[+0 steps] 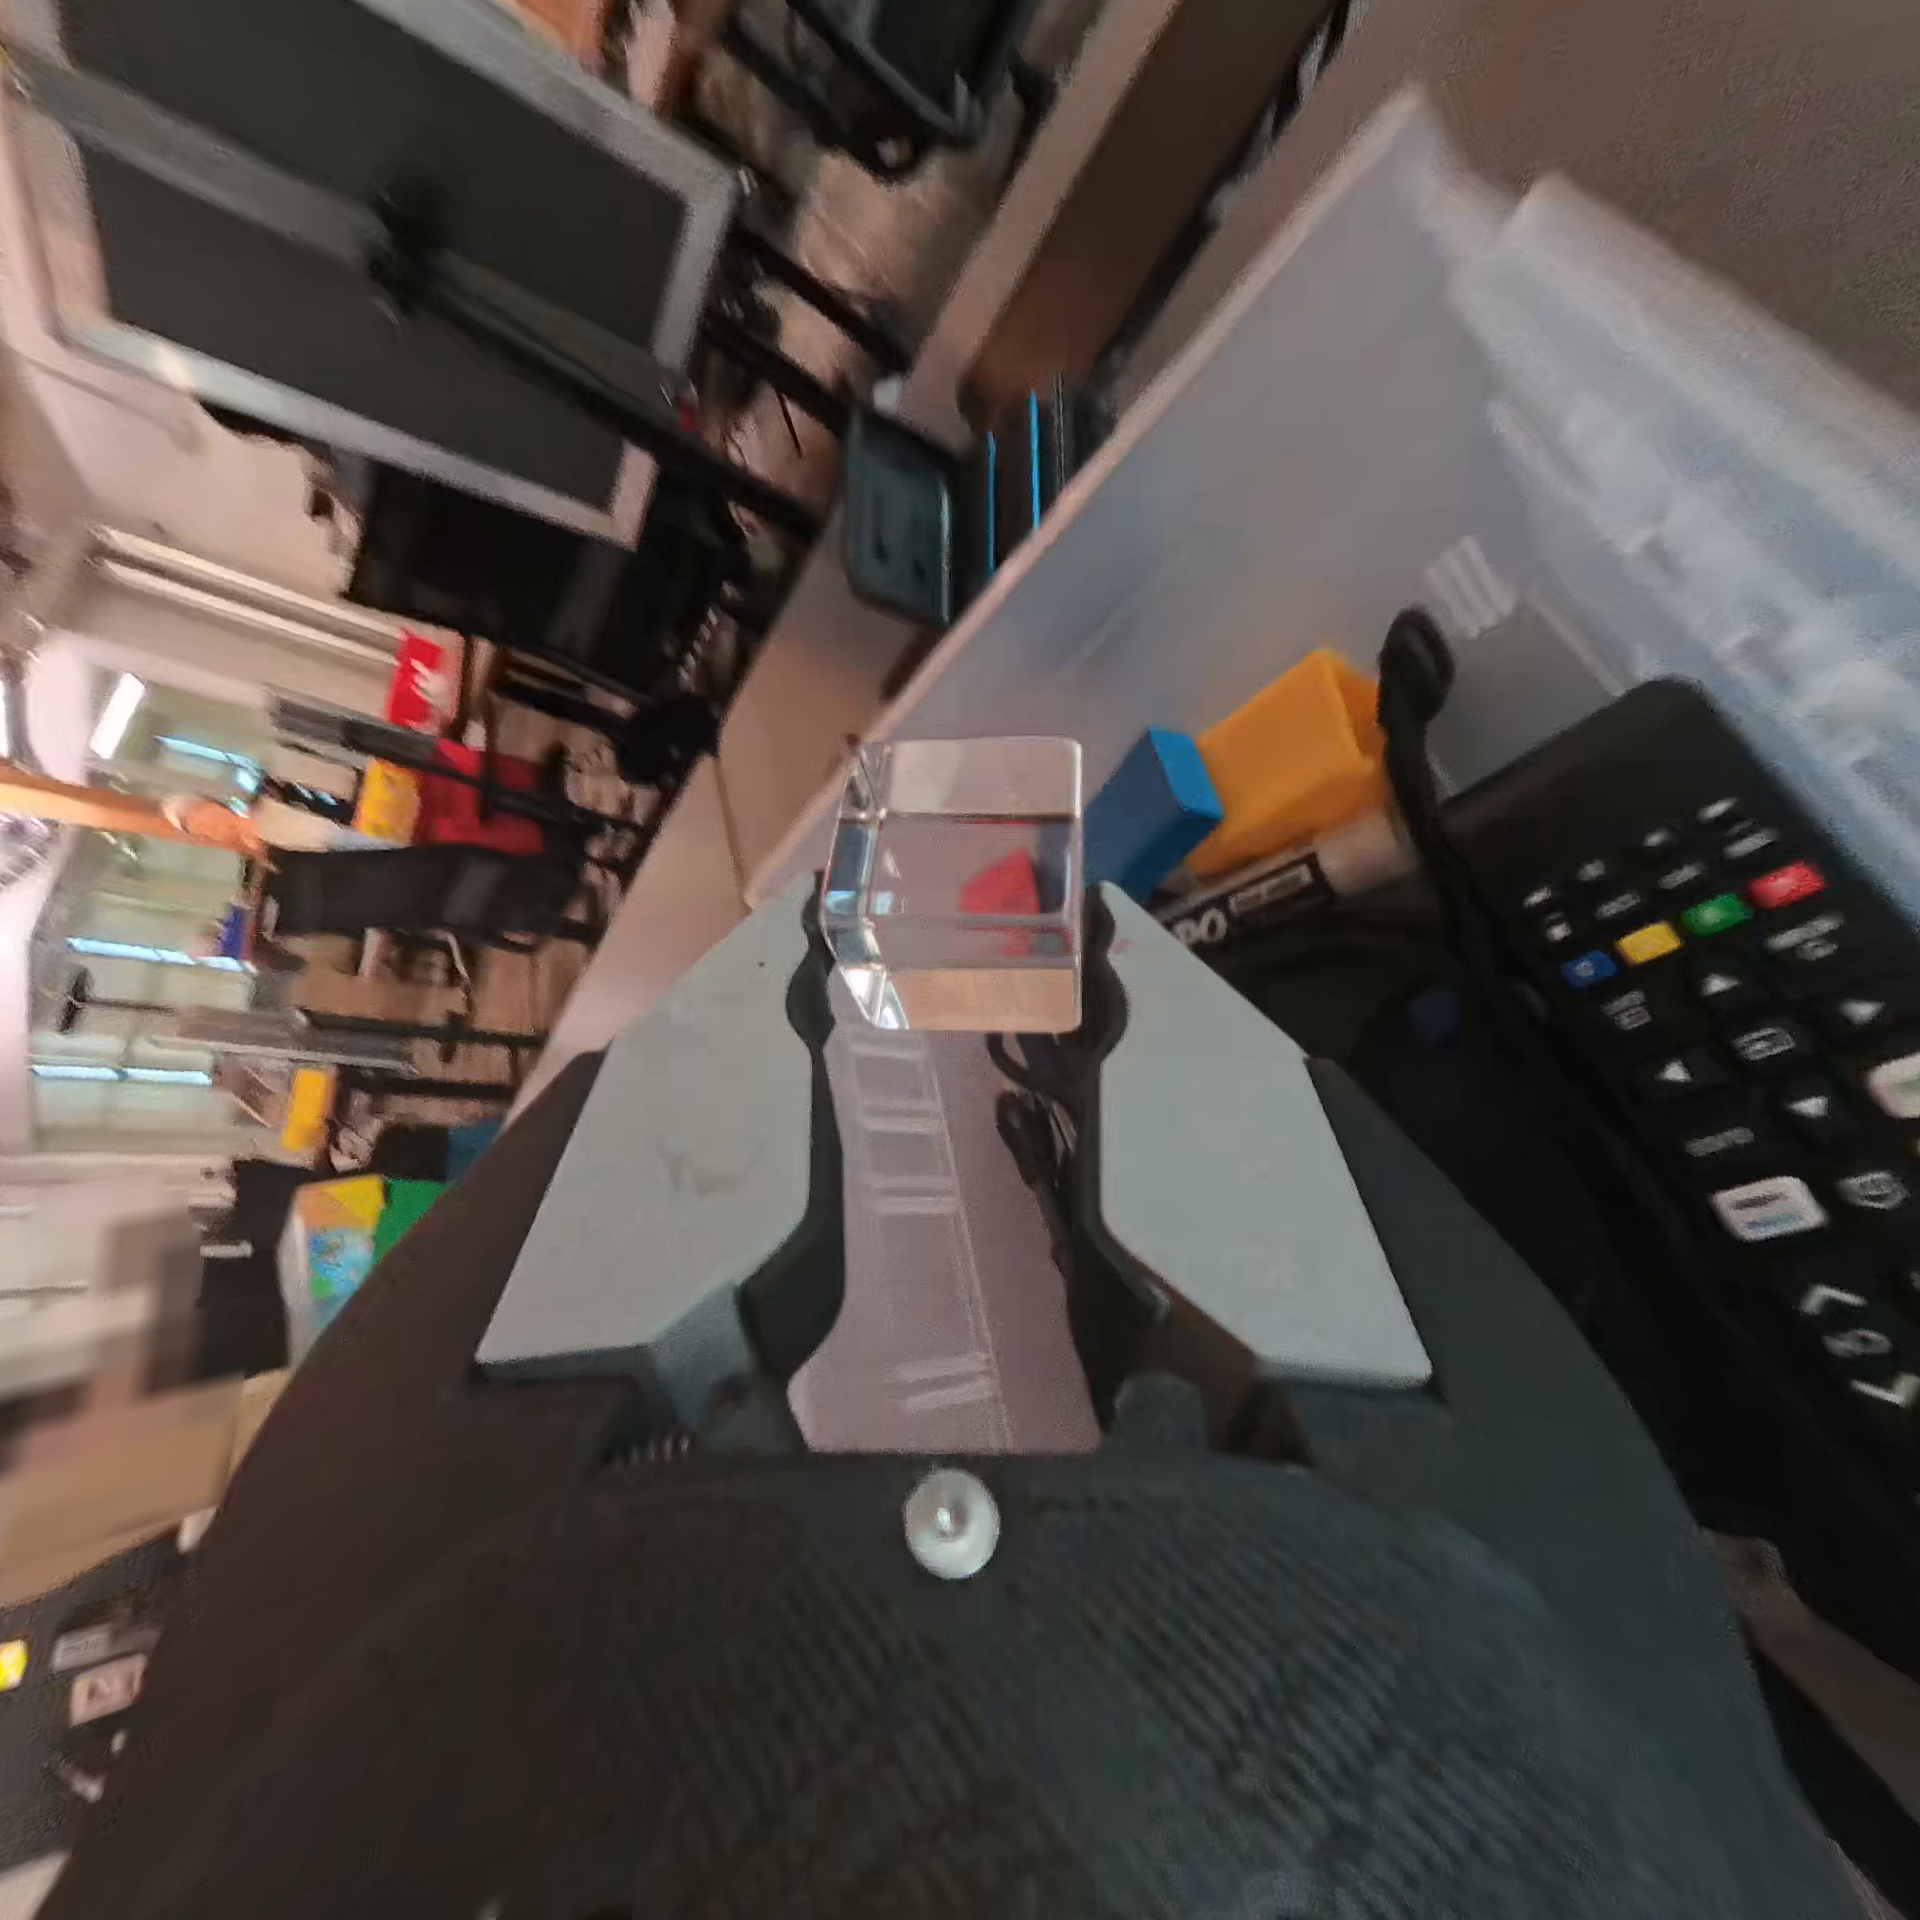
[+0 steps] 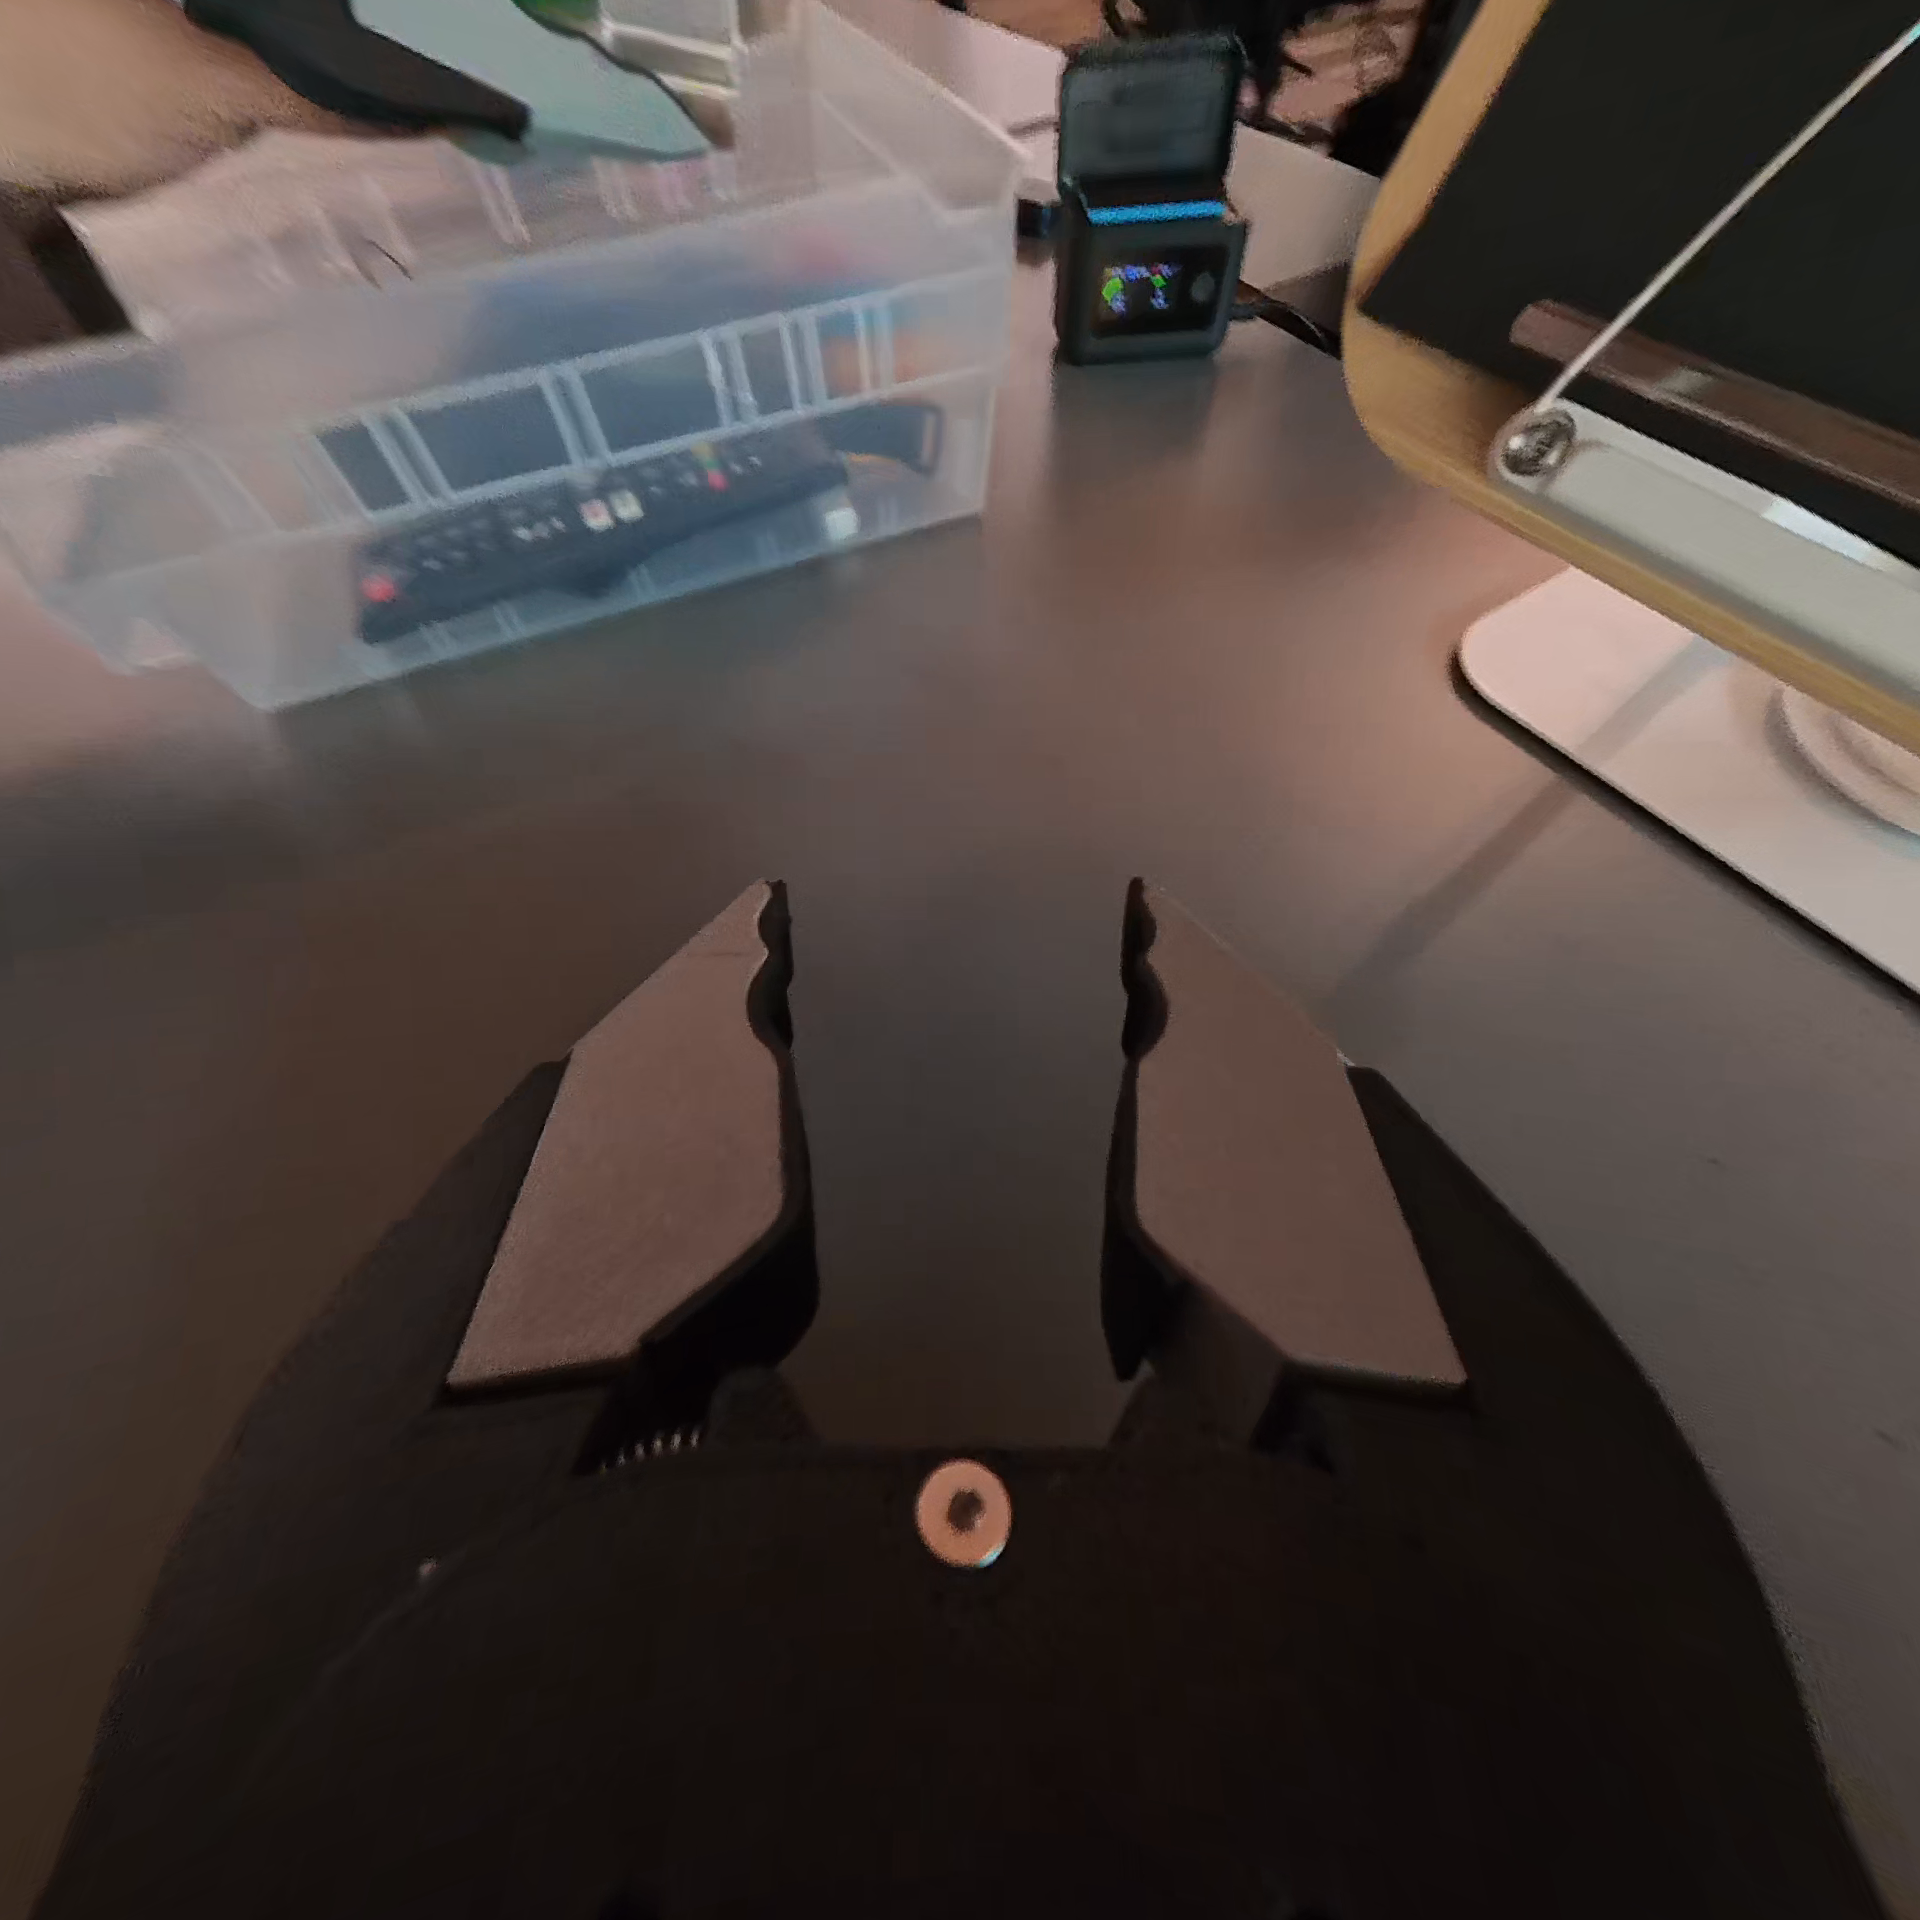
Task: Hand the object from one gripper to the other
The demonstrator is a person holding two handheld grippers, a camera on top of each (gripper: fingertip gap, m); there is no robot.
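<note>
Gripped at the tips of my left tool [image 1: 951, 940], the clear cube [image 1: 961, 883] is riding in the air over the open plastic bin [image 1: 1351, 416]. My right tool [image 2: 956, 961] is hovering wide and empty above the dark tabletop [image 2: 1039, 748], well apart. I am judging the transfer step only beginning: next I need to bring the two together and close the right one on the cube's free faces.

A clear glass cube [image 1: 961, 883], red fleck inside, sits pinched between the left hand-held gripper [image 1: 954, 940] tips.

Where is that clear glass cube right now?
In the left wrist view, the clear cube is pinched at the tips of the left gripper, held over the clear plastic bin, left of the blue block.
</note>
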